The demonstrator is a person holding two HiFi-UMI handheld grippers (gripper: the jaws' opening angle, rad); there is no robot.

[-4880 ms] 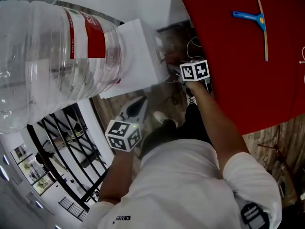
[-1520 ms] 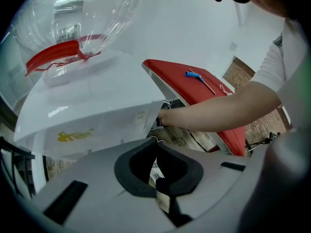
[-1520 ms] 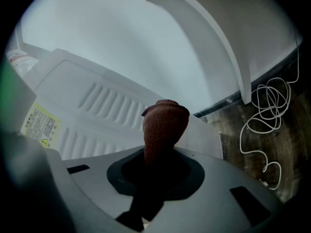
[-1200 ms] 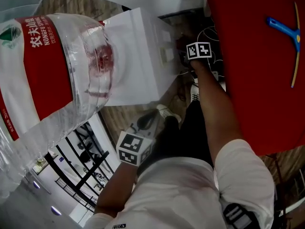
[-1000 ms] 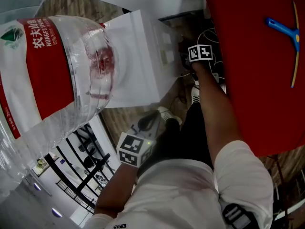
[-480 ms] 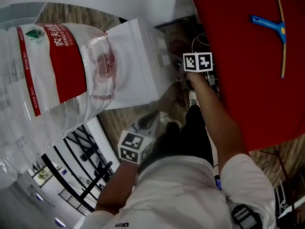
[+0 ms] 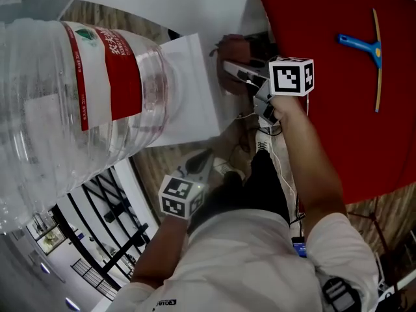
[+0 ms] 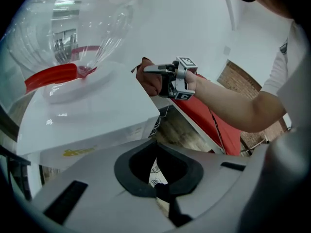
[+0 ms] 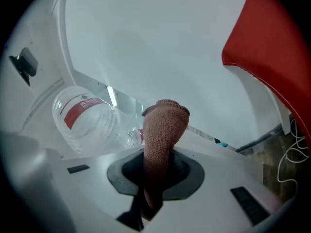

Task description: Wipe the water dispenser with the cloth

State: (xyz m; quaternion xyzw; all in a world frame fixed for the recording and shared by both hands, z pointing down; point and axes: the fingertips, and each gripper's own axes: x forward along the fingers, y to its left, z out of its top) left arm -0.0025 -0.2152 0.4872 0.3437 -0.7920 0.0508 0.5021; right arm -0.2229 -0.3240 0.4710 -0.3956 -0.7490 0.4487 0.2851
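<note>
Posture of the right arm: stretched forward from the shoulder, elbow nearly straight, bare forearm running toward the far edge of the water dispenser [image 7: 192, 86]. The right hand [image 7: 279, 109] closes round the handle of the right gripper [image 7: 229, 69], with its marker cube [image 7: 291, 77] uppermost and its jaws aimed across the white top panel. The jaws are pinched on the cloth [image 9: 163, 125], a reddish-brown knitted piece. Its lower end is clamped between the pads, and its free end stands up past the tips in a rounded fold.

Cloth position: at the dispenser's far top edge, on the side next to the red table [image 7: 325, 122]. No view confirms contact between cloth and panel.

Posture of the left arm: bent and carried low, close to the body, well apart from the right arm. The left gripper [image 8: 163, 191] points up toward the dispenser's near side. Its 2 jaws are pressed together at the tips with nothing between them. Only floor [image 7: 153, 164] shows through the opening behind the pads.

Other items noted:
- 1 clear water bottle [image 7: 78, 109] with a red label sits inverted in the dispenser's top and fills the left of the head view.
- 1 blue-handled squeegee [image 7: 367, 47] lies on the red table, well apart from both grippers.
- Loose white cables [image 7: 260, 119] hang between dispenser and table, below the right hand.
</note>
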